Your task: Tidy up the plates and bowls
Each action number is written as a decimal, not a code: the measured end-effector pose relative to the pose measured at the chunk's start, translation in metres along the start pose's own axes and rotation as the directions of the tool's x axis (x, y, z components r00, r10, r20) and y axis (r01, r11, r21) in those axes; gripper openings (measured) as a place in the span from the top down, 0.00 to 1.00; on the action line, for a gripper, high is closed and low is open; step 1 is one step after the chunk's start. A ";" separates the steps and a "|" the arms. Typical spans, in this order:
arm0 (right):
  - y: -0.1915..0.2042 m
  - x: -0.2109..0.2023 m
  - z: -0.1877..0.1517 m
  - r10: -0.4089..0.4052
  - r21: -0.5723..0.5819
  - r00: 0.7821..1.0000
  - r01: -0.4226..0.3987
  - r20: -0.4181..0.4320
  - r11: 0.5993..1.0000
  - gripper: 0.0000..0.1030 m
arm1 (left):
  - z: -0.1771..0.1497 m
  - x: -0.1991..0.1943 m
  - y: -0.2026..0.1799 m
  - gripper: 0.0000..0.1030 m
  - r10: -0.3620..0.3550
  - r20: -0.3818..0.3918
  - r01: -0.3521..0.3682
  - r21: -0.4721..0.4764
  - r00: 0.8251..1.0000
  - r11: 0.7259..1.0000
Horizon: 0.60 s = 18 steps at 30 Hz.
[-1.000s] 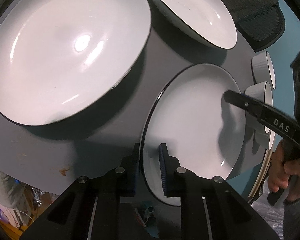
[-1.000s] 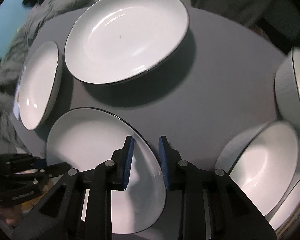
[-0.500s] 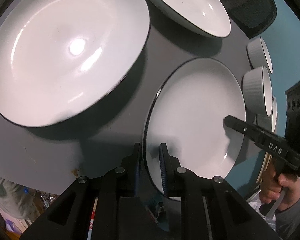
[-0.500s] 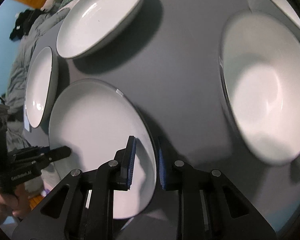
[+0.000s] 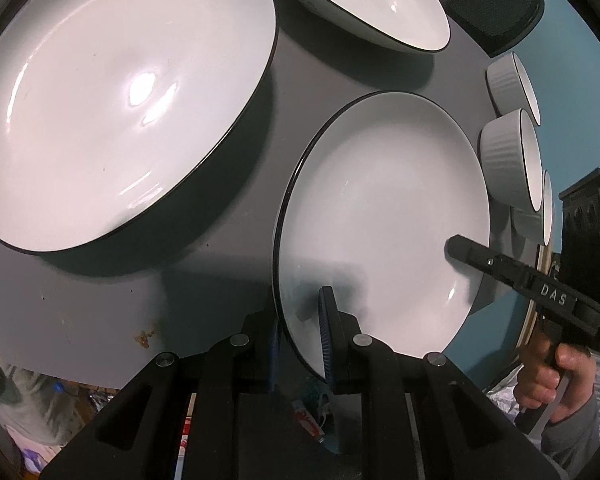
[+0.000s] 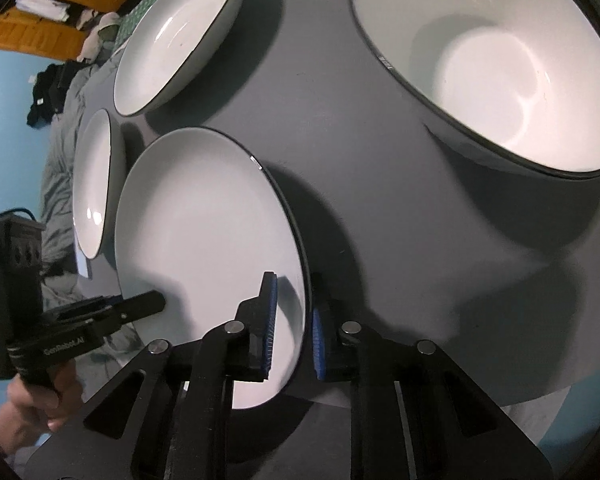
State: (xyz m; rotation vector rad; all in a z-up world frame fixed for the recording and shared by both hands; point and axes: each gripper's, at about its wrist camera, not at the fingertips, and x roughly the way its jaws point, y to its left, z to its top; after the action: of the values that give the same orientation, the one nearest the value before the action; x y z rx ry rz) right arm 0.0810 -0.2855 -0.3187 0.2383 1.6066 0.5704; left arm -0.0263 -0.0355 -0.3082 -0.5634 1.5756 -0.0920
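The right gripper [image 6: 292, 328] has swung across, jaws closing around the round white dark-rimmed plate [image 5: 384, 216]. The left gripper [image 5: 300, 336], angled steeply down, stays clamped on the opposite rim.

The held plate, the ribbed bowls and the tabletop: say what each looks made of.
Plate: glazed ceramic, probably; glossy white with a thin dark rim.
Ribbed bowls: likely the same ware; fluted white walls, dark rims.
Tabletop: matte grey, no glare; what it is made of is unclear. A rusty stain marks it.
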 end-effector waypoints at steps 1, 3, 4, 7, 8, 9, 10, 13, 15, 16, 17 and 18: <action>0.000 0.001 0.001 0.003 0.007 1.000 -0.003 0.001 1.000 0.88 | 0.000 -0.001 0.000 0.84 0.002 0.001 -0.002 0.001 1.000 1.000; -0.001 0.001 0.001 0.010 0.016 1.000 -0.010 0.001 1.000 0.88 | 0.004 -0.003 0.001 0.84 0.009 0.013 -0.009 -0.006 1.000 1.000; 0.002 0.003 -0.001 0.009 0.020 1.000 -0.009 0.000 1.000 0.88 | 0.008 -0.004 0.001 0.84 0.010 0.018 -0.010 -0.016 1.000 1.000; 0.005 0.006 -0.003 0.011 0.018 1.000 -0.011 -0.002 1.000 0.88 | 0.015 -0.006 0.004 0.85 0.000 0.025 0.001 -0.039 1.000 0.999; 0.007 0.007 -0.004 0.014 0.020 1.000 -0.014 -0.001 1.000 0.88 | 0.017 -0.007 0.004 0.87 -0.003 0.026 0.004 -0.041 1.000 0.999; 0.008 0.007 -0.003 0.018 0.023 1.000 -0.018 -0.002 1.000 0.88 | 0.019 -0.008 0.004 0.87 0.000 0.023 0.001 -0.039 1.000 0.999; 0.007 0.007 -0.004 0.021 0.027 1.000 -0.021 -0.002 0.999 0.88 | 0.019 -0.008 0.002 0.87 0.005 0.019 -0.005 -0.030 1.000 1.000; -0.002 0.002 -0.005 0.028 0.033 1.000 -0.028 -0.008 0.999 0.88 | 0.019 -0.008 0.003 0.87 0.006 0.024 -0.005 -0.010 1.000 1.000; -0.001 0.003 -0.005 0.028 0.032 1.000 -0.028 -0.010 0.999 0.88 | 0.018 -0.007 0.003 0.87 0.000 0.025 0.001 -0.014 1.000 1.000; 0.000 0.003 -0.005 0.027 0.029 1.000 -0.027 -0.009 0.999 0.88 | 0.019 -0.007 0.004 0.87 -0.005 0.023 0.005 -0.020 1.000 1.000; 0.001 0.003 -0.005 0.023 0.023 1.000 -0.023 -0.009 0.999 0.88 | 0.019 -0.006 0.005 0.87 -0.008 0.022 0.008 -0.025 1.000 1.000; 0.002 0.004 -0.004 0.021 0.018 1.000 -0.021 -0.011 1.000 0.88 | 0.020 -0.006 0.006 0.87 -0.014 0.016 0.015 -0.033 1.000 0.999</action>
State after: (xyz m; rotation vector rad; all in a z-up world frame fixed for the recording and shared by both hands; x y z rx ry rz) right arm 0.0757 -0.2828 -0.3210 0.2660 1.6219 0.5747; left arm -0.0092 -0.0228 -0.3073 -0.6003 1.5605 -0.0725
